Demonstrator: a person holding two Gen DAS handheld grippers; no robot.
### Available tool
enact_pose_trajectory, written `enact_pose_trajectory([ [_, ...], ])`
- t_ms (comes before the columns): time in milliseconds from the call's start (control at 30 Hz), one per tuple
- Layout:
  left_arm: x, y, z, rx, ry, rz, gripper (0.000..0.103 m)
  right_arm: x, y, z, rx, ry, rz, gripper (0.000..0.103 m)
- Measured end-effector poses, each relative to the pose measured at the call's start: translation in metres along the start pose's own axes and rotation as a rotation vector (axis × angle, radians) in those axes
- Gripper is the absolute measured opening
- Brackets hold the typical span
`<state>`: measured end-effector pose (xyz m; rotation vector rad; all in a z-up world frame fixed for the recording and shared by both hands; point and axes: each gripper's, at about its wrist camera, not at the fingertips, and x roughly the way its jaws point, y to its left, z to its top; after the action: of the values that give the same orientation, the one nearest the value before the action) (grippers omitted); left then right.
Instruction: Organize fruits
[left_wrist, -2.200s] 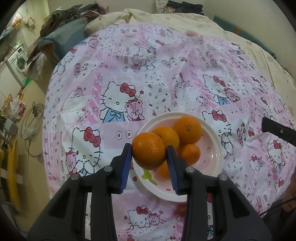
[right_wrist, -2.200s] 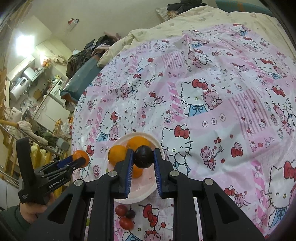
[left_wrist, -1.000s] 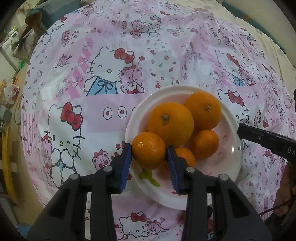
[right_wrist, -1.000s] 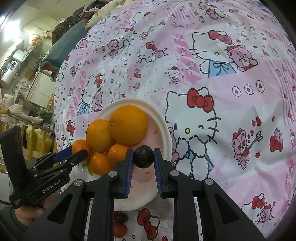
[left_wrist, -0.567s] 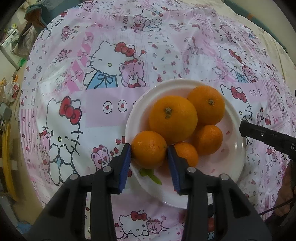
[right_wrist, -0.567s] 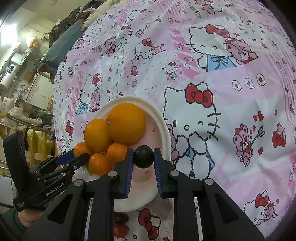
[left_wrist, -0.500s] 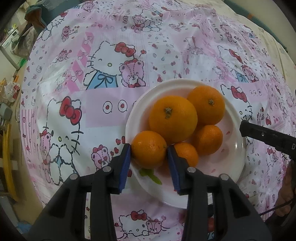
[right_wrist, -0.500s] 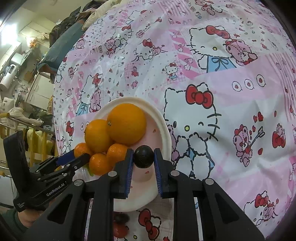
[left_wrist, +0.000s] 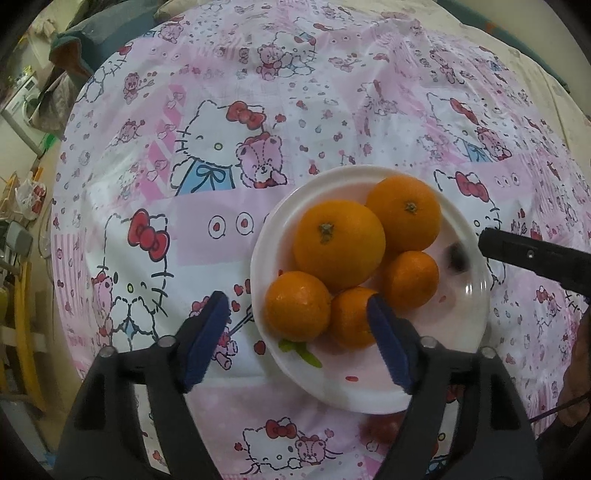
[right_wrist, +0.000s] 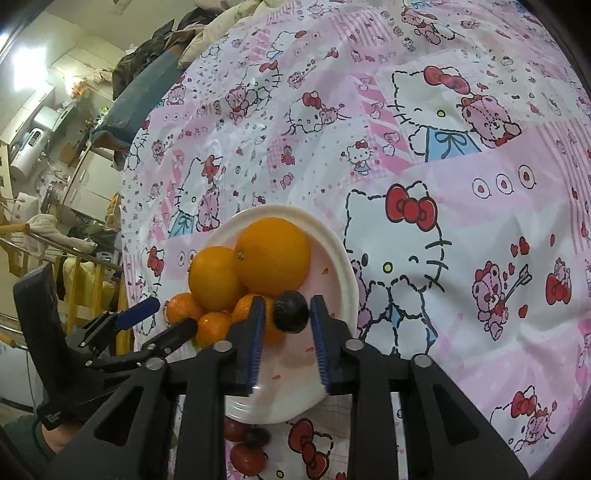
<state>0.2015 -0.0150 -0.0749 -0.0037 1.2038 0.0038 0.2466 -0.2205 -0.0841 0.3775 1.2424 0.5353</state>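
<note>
Surface: pink cartoon-cat bedsheet (right_wrist: 424, 155) spread over a bed, with a cluttered room beyond its far edge; a white plate (left_wrist: 458, 373) lies on the sheet under both tools.

Left gripper (left_wrist: 299, 314): jaws spread wide and holding nothing; a small orange (left_wrist: 297, 305) sits on the plate between them, touching neither pad.

Right gripper (right_wrist: 287, 317): jaws parted a little, with a dark plum (right_wrist: 290, 312) between them over the plate's near side; a sliver of gap shows on each side, so it looks freed. In the left view it is only a dark blur, so whether it rests on the plate or is falling cannot be told.

Oranges: two large ones, the big orange (left_wrist: 339, 243) and the far orange (left_wrist: 404, 214), lie ahead of the left jaws; two smaller ones sit behind the right-hand pad, all packed together.

Loose fruit: red and dark pieces (right_wrist: 246, 446) lie on the sheet below the right jaws, off the plate, judged still to be collected.

Risk, plum: round and on a sloped bare patch of plate, it could roll to the rim or off if the right jaws pull back carelessly.

Risk, oranges: the left pads flank the pile closely; a sideways exit could nudge the small orange off the near rim.

Risk, plate: soft bedding beneath may let it tip under a push.

Writing: pale lettering on the left tool's body (right_wrist: 55, 417) is too small to read; no other labels are legible.
</note>
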Motion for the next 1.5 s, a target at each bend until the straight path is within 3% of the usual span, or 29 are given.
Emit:
enact_pose_trajectory([
  [100,-0.001,0.002,0.000,-0.009,-0.004,0.000,0.079,-0.005,0.001,0.000,-0.004,-0.024,-0.006,0.061],
  [167,-0.002,0.002,0.000,-0.011,-0.008,0.000,0.079,-0.008,0.001,0.001,-0.003,-0.041,-0.008,0.067],
  [1200,-0.057,0.000,-0.025,0.047,-0.141,-0.003,0.079,-0.071,0.018,-0.022,-0.049,-0.164,-0.040,0.070],
  [1500,-0.070,0.008,-0.045,0.008,-0.145,-0.016,0.079,-0.085,0.024,-0.037,-0.064,-0.188,-0.062,0.072],
])
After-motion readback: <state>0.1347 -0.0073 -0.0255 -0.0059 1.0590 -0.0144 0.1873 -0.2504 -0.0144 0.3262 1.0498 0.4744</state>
